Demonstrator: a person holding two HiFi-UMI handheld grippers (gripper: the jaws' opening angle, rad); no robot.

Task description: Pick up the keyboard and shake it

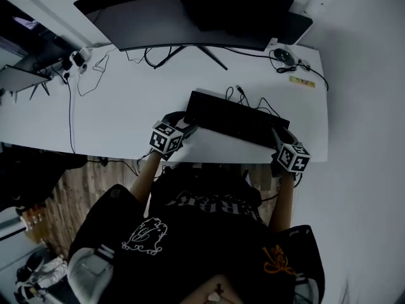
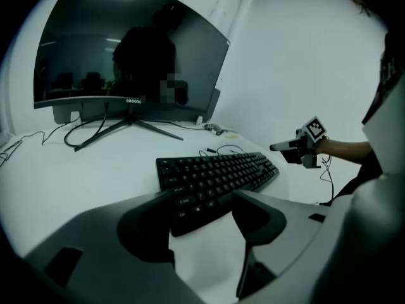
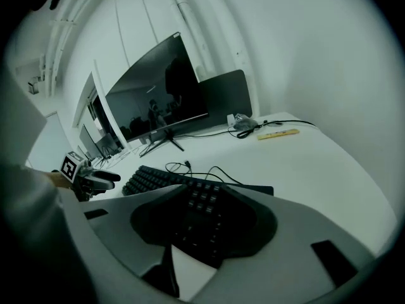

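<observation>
White desk (image 1: 126,119) is filling the scene under dim light and running up to a pale wall. A wide curved monitor (image 1: 190,18) is standing dark at its back on a splayed stand. Near the monitor's right end a mouse (image 1: 285,57) is lying with its lead looping beside it, and a thin yellow strip (image 1: 302,82) is lying just in front of it. Loose black cables (image 1: 253,103) are trailing over the desk behind the keyboard (image 1: 235,118). The keyboard is lying flat near the front edge, slanted so that its right end is sitting closer to the person than its left. The person is leaning in at that front edge, both arms reaching forward.

The left tool (image 2: 202,201) is sitting low at the keyboard's left end, its jaws standing wide apart with the keyboard's near corner between them. Bare desk is showing between the keyboard's edge and the right-hand jaw, so the pads are not pressing on it. The right tool (image 3: 202,208) is sitting at the keyboard's right end, its jaws standing narrower and flanking that end closely. Dark keys are filling the gap between the pads, and I cannot tell whether the pads are pressing or only lying alongside. Each tool is showing in the other's view along the length of the keyboard, marker cube uppermost.
</observation>
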